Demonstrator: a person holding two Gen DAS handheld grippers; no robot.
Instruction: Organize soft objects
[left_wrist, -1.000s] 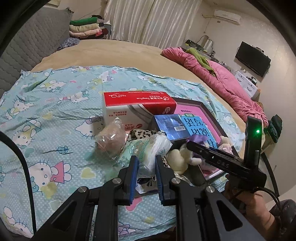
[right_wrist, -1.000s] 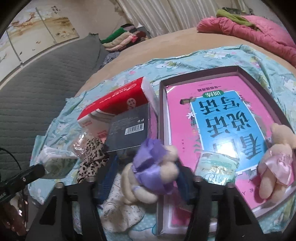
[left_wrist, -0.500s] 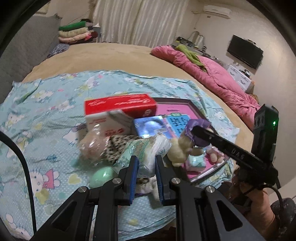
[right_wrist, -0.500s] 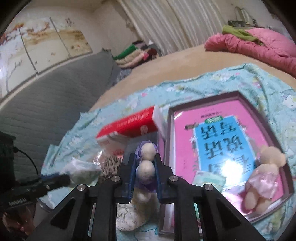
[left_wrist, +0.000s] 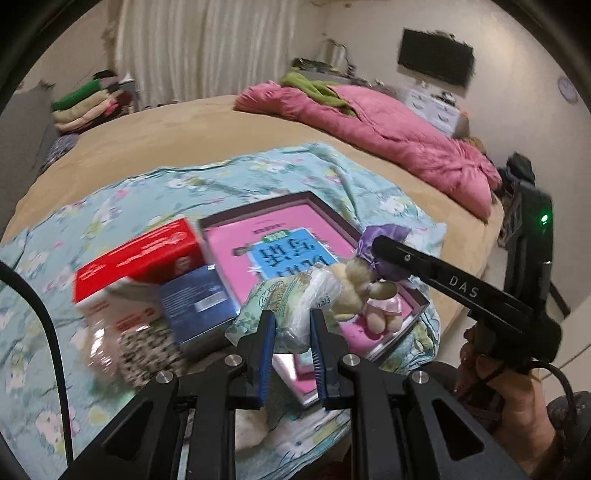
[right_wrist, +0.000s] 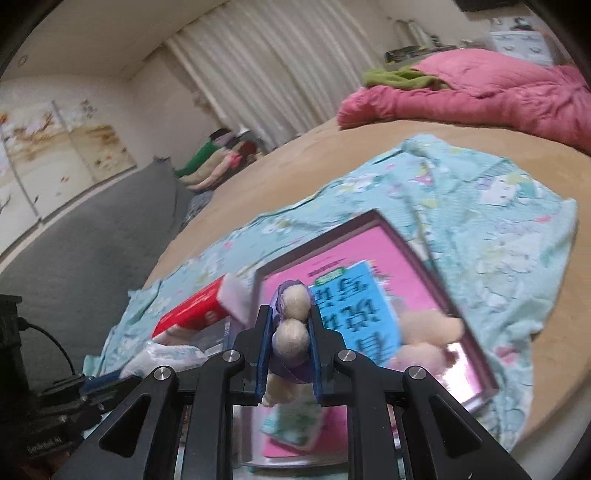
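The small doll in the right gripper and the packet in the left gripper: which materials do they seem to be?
Small doll: likely fuzzy plush, with a shiny purple, satin-like dress. Packet: thin glossy plastic film, crinkled and printed green; its white, soft-looking contents cannot be identified.

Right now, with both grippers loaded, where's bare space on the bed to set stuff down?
Free: tan bedspread between the cartoon sheet and pink quilt, and the sheet's far half. Crowded: near edge, where red box, blue box and pink tray bunch together.
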